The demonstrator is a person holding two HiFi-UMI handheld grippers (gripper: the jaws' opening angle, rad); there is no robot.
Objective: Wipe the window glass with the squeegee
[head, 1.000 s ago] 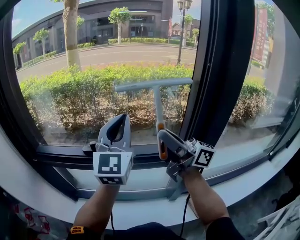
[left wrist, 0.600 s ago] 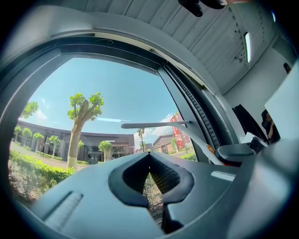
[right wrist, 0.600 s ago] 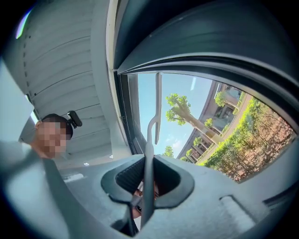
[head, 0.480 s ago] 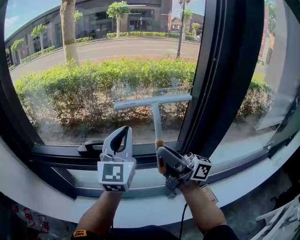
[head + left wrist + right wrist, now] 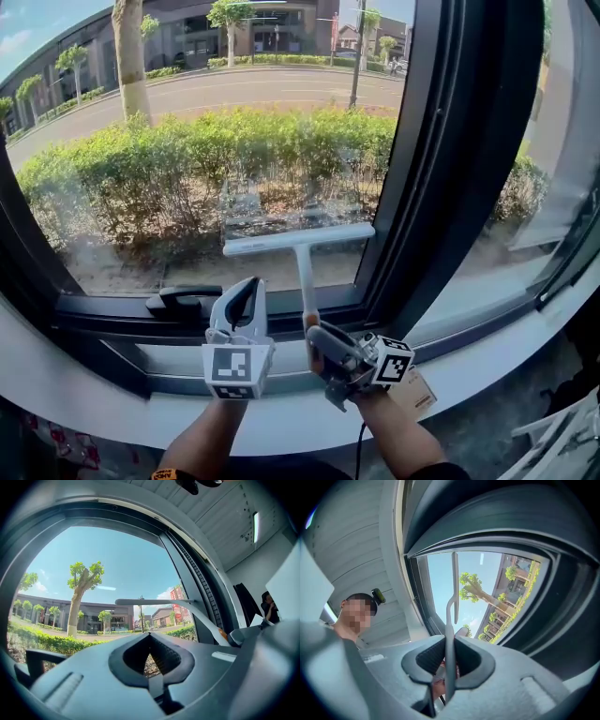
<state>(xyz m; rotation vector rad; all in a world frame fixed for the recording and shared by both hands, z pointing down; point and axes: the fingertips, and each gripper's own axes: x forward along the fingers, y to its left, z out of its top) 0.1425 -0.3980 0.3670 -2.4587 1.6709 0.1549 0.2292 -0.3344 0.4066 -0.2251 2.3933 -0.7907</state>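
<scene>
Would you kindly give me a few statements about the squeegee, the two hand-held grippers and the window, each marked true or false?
1. The right hand-held gripper is shut on the handle of the squeegee. True.
2. The left hand-held gripper holds a cloth. False: its jaws are together with nothing between them.
3. The squeegee's blade lies level against the window glass. True.
4. The blade sits at the top of the pane. False: it is low on the pane, a little above the bottom frame.
5. The window handle lies to the right of the right hand-held gripper. False: it lies on the bottom frame, left of the left hand-held gripper.
</scene>
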